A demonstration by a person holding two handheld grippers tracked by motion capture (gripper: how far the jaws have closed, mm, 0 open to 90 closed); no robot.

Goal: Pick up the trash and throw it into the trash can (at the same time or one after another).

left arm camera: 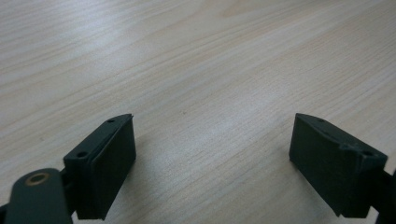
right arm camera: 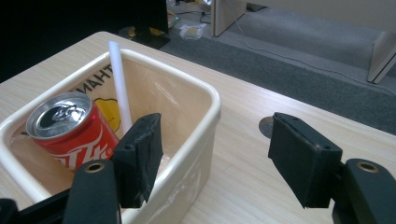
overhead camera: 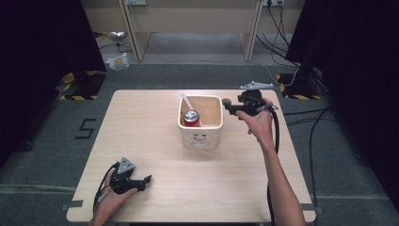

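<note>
The right hand-held gripper (overhead camera: 227,104) is hovering just beside the right rim of a cream tub (overhead camera: 201,139), its jaws spread wide and holding nothing. In the right gripper view, one jaw is hanging over the tub's near right corner and the other is over bare wood.

The tub is sitting at the middle of the surface (overhead camera: 150,141), toward the far edge. Inside it, a red can (overhead camera: 191,117) is standing upright at the left side, top unopened as far as the pictures show. A white straw (overhead camera: 187,102) is leaning against the far left wall, just behind the can.

The left hand-held gripper (overhead camera: 147,181) is resting low at the near left of the surface, well apart from the tub, jaws also spread and empty.

The can is likely to be rigid but thin-walled, smooth and a little slippery, and fairly heavy if full. A firm grip across the middle of its body, from above, looks safest. The straw is probably very light and easily crushed, so a gentle pinch near its free upper end would suit it.
</note>
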